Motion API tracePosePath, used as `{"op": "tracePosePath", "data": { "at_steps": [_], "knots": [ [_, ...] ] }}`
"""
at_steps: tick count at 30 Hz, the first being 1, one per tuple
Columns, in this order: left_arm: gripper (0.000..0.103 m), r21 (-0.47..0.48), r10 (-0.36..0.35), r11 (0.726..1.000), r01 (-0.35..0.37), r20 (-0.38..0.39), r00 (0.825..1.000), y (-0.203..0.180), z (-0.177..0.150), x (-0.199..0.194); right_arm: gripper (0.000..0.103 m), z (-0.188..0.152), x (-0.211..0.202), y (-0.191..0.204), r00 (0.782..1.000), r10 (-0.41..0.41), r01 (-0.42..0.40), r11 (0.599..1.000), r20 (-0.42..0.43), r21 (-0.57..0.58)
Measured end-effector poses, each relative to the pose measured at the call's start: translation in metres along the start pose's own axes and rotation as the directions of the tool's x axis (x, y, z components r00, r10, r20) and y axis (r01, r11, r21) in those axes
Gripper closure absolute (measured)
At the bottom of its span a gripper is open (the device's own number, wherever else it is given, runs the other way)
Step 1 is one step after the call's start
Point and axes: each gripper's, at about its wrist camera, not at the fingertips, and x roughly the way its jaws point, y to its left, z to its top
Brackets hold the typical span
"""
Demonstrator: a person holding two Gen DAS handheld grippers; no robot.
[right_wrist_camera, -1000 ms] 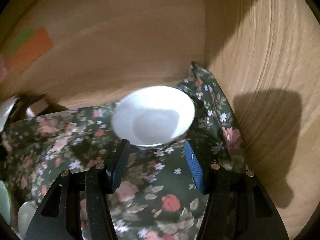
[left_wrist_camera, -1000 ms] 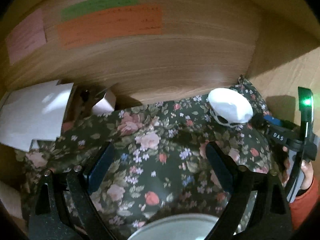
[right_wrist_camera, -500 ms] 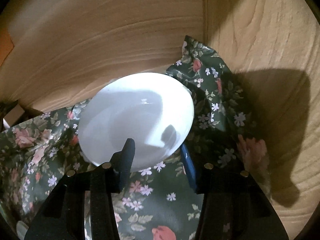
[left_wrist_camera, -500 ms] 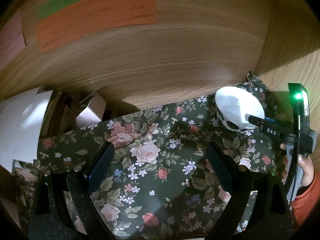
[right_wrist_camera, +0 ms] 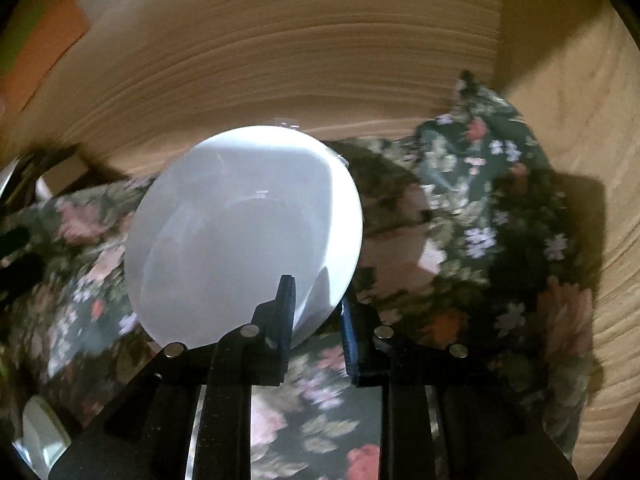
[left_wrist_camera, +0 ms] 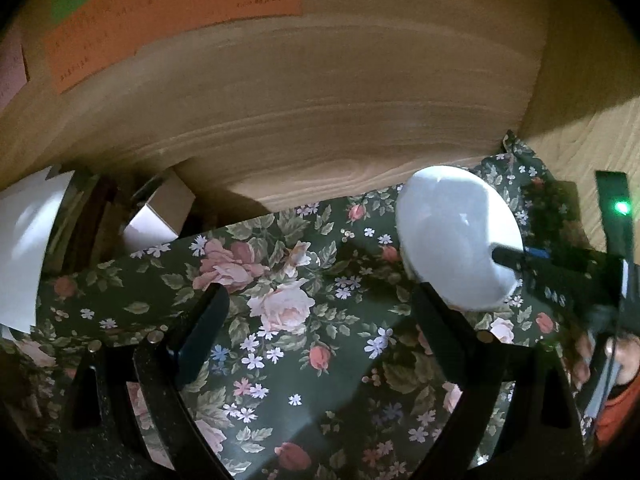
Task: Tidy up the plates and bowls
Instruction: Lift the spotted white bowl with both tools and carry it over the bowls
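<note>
- Right tongs (right_wrist_camera: 316, 312): jaws have just been closing and now stand narrow, pinched on the near rim of the white bowl (right_wrist_camera: 244, 236). One finger sits inside the bowl, the other outside its wall.
- White bowl: tilted, its hollow facing the right wrist camera; it fills the space just ahead of the right tongs. Whether its base touches the floral cloth (right_wrist_camera: 500, 216) I cannot tell.
- Left wrist view: same white bowl (left_wrist_camera: 452, 240) lies ahead and to the right of the left tongs (left_wrist_camera: 320, 312), with the right tongs (left_wrist_camera: 516, 258) reaching its rim from the right.
- Left tongs: jaws wide, nothing between them; only floral cloth (left_wrist_camera: 280, 360) below and ahead.
- Floral cloth covers the bench, dark green with pink roses; it bunches up in the far right corner against the wooden wall (left_wrist_camera: 360, 112).
- Orange paper (left_wrist_camera: 176, 24) on the wall, far ahead and left of the left tongs.
- A hand (left_wrist_camera: 616, 360) on the right tongs' grip shows at the right edge of the left wrist view.
</note>
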Motion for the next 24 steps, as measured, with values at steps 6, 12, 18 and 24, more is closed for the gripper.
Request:
{"op": "tracePosePath", "data": {
  "at_steps": [6, 12, 18, 24],
  "knots": [
    [0.012, 0.019, 0.000, 1.000, 0.000, -0.036, 0.999, -0.008, -0.003, 0.014, 0.085, -0.020, -0.011, 0.025, 0.998, 0.064, -0.066, 0.995, -0.029, -0.077],
    [0.038, 0.057, -0.016, 0.998, 0.024, -0.135, 0.991, -0.019, -0.009, 0.035, 0.085, -0.034, -0.018, 0.048, 0.994, 0.103, -0.107, 0.989, -0.047, -0.103],
    [0.074, 0.056, -0.054, 0.996, 0.069, -0.237, 0.970, -0.027, -0.017, 0.055, 0.085, -0.034, -0.018, 0.036, 0.991, 0.127, -0.130, 0.989, -0.046, -0.067],
    [0.086, 0.070, -0.051, 0.995, 0.071, -0.248, 0.968, -0.038, -0.017, 0.058, 0.085, -0.028, -0.020, 0.034, 0.991, 0.129, -0.131, 0.991, -0.034, -0.040]
  ]
}}
